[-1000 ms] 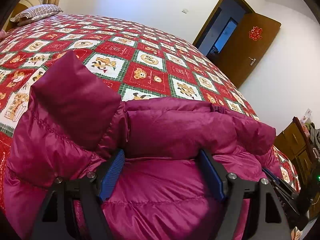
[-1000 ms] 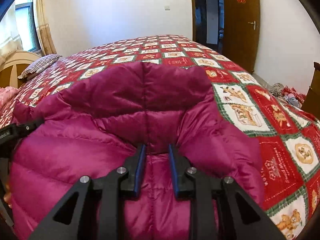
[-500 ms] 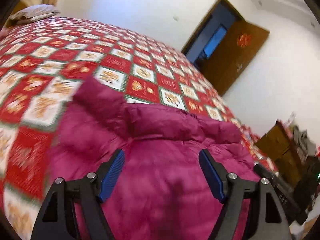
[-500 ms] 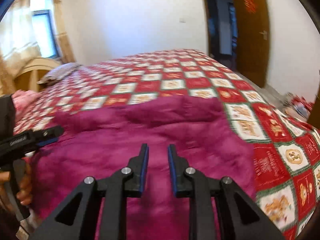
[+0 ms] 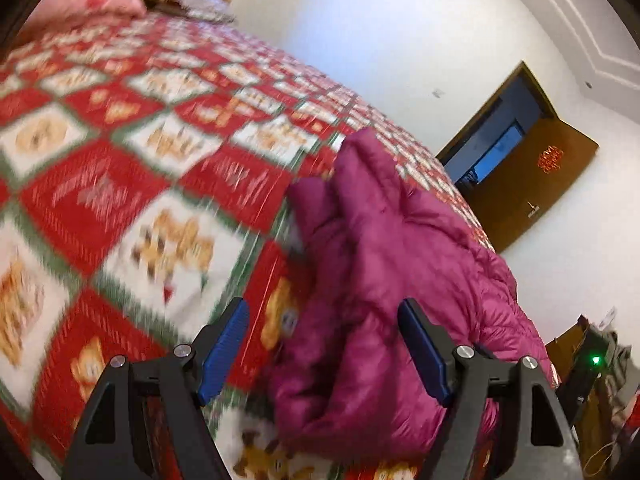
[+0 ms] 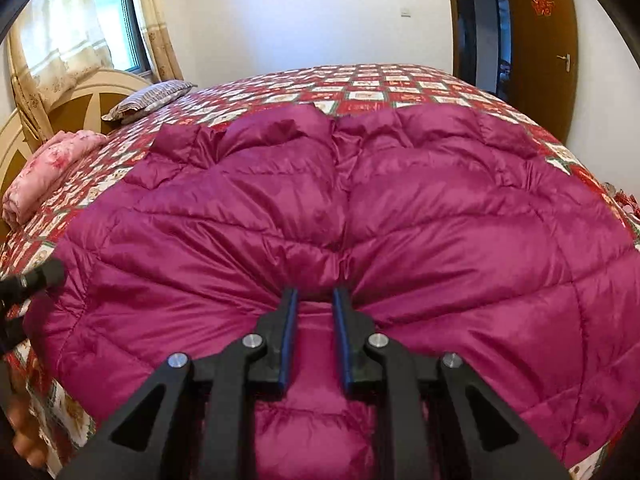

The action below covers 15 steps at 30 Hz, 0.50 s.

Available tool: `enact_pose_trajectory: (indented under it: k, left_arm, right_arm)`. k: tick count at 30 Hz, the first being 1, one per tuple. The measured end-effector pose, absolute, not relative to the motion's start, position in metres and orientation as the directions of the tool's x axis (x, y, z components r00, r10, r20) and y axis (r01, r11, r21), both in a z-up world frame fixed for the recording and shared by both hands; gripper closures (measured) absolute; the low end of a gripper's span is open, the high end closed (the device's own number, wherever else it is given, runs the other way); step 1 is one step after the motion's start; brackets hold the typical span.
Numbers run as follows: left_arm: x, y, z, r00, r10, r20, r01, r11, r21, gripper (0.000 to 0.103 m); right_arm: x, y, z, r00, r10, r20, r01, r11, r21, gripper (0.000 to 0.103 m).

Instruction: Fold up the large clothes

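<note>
Magenta down jacket [image 6: 400, 220] bunches in your pinching right gripper [image 6: 316, 300], so hold firm while your wide-apart, empty left gripper [image 5: 320, 344] seeks its nine o'clock edge.

Puffy jacket [image 6: 360, 216] fills near bed edge, bedspread [image 5: 120, 200] beyond lies bare
</note>
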State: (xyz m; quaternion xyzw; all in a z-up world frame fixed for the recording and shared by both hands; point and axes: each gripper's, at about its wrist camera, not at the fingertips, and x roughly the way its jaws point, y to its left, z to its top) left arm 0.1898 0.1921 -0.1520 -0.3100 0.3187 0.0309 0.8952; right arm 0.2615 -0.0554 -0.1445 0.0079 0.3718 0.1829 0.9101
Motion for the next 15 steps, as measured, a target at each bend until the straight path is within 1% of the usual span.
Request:
enact_pose_trajectory:
  k: [4, 5, 6, 8, 11, 13, 14, 15]
  left_arm:
    - [0.185, 0.178, -0.16, 0.803, -0.177, -0.569, -0.246, 0.772, -0.587, 0.026]
    - [0.186, 0.171, -0.16, 0.799, -0.193, -0.57, -0.232, 0.776, -0.587, 0.024]
    - [0.188, 0.165, -0.16, 0.795, -0.205, -0.572, -0.216, 0.785, -0.581, 0.019]
    - [0.196, 0.151, -0.159, 0.798, -0.203, -0.568, -0.187, 0.812, -0.552, 0.012]
    - [0.214, 0.148, -0.16, 0.803, -0.229, -0.551, -0.174, 0.793, -0.583, 0.011]
    - [0.227, 0.152, -0.161, 0.818, -0.26, -0.513, -0.171, 0.741, -0.649, 0.011]
    - [0.233, 0.154, -0.161, 0.823, -0.277, -0.496, -0.171, 0.712, -0.681, 0.013]
    - [0.238, 0.155, -0.161, 0.828, -0.305, -0.47, -0.157, 0.679, -0.717, 0.029]
  right_arm:
    - [0.259, -0.055, -0.145, 0.663, 0.338, -0.668, -0.319, 0.935, 0.156, 0.082]
    - [0.26, -0.055, -0.146, 0.664, 0.342, -0.665, -0.315, 0.935, 0.166, 0.082]
    - [0.261, -0.056, -0.146, 0.663, 0.347, -0.664, -0.311, 0.934, 0.177, 0.082]
    - [0.26, -0.058, -0.147, 0.661, 0.357, -0.66, -0.307, 0.931, 0.197, 0.082]
    - [0.259, -0.06, -0.148, 0.657, 0.37, -0.657, -0.31, 0.927, 0.212, 0.082]
    - [0.259, -0.06, -0.148, 0.656, 0.372, -0.657, -0.311, 0.926, 0.215, 0.082]
    - [0.258, -0.062, -0.148, 0.653, 0.376, -0.657, -0.31, 0.925, 0.221, 0.082]
    - [0.259, -0.062, -0.148, 0.65, 0.381, -0.658, -0.309, 0.923, 0.229, 0.082]
